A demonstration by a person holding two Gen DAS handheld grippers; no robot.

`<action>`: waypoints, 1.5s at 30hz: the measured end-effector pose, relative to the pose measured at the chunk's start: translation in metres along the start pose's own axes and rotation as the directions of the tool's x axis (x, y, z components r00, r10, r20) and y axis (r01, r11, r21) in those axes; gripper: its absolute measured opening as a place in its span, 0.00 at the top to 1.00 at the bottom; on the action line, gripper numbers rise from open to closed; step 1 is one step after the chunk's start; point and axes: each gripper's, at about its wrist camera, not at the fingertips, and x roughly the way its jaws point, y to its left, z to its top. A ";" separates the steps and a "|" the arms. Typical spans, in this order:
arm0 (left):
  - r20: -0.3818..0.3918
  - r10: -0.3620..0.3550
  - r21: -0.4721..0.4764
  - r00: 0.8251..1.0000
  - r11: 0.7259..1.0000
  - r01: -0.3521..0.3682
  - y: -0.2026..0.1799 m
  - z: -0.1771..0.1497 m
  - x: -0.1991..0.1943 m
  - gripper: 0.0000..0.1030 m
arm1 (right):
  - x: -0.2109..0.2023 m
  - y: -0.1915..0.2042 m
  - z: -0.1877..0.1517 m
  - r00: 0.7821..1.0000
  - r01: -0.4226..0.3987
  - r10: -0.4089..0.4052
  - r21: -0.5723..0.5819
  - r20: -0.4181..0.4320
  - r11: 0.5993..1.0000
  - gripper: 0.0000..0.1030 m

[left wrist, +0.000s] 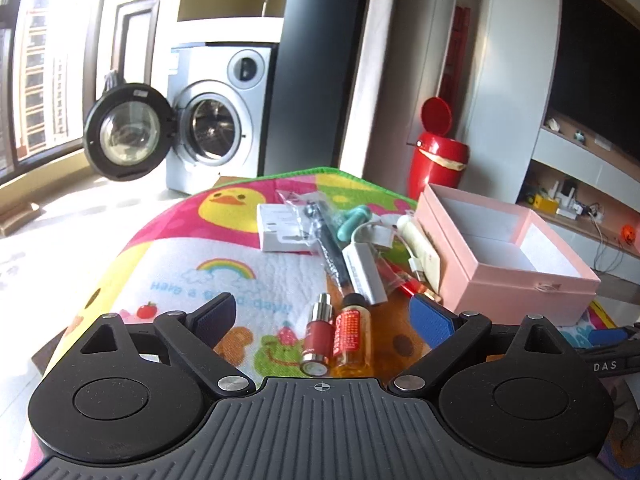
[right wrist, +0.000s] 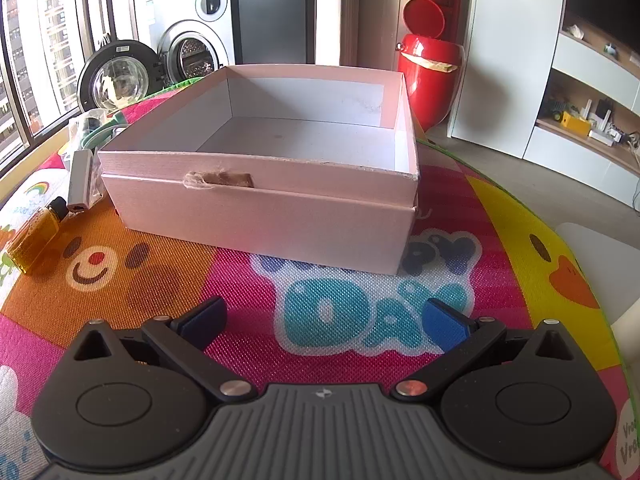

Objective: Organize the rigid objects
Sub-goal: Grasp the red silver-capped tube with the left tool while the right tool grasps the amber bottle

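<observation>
Two hand-held grippers hover over a table covered by a bright cartoon play mat (right wrist: 248,300) printed with ducks, a rainbow and a smiling bear face.

In the left wrist view, the left gripper (left wrist: 323,314) has its jaws spread wide with nothing between them. Just ahead of it, lying side by side and touching, are a small red bottle with a silver cap (left wrist: 319,340) and an amber glass bottle with a red label (left wrist: 353,338). Beyond them a loose pile of small items lies on the mat: a black pen-like tool in a clear bag (left wrist: 329,244), a white adapter block (left wrist: 365,276), a white card box (left wrist: 280,228), a teal plastic piece (left wrist: 352,222) and a cream tube (left wrist: 420,246) leaning against the box wall. To the right of the pile stands an open pink cardboard box (left wrist: 516,284), white inside and empty.

In the right wrist view, the right gripper (right wrist: 324,320) is also spread open and holds nothing. It faces the front wall of the pink box, which has a torn slot. The amber bottle and white adapter lie to the left of the box.

Behind the table are a washing machine (left wrist: 218,120) with its round door open and a red bin with a raised lid (left wrist: 438,152).
</observation>
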 end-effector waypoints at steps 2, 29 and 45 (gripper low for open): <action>0.000 -0.006 -0.046 1.000 0.999 0.006 0.018 0.003 0.001 0.06 | -0.001 0.000 0.001 1.000 -0.010 0.010 -0.003 -0.006 1.000 0.00; -0.148 -0.126 -0.039 0.981 0.992 0.122 0.040 -0.005 0.034 0.32 | -0.006 0.149 0.036 0.927 -0.372 0.372 -0.236 -0.044 0.898 0.76; -0.255 -0.100 0.182 0.962 0.972 0.149 0.004 -0.002 0.071 0.77 | -0.043 0.126 0.006 0.952 -0.266 0.304 -0.374 0.043 0.888 0.76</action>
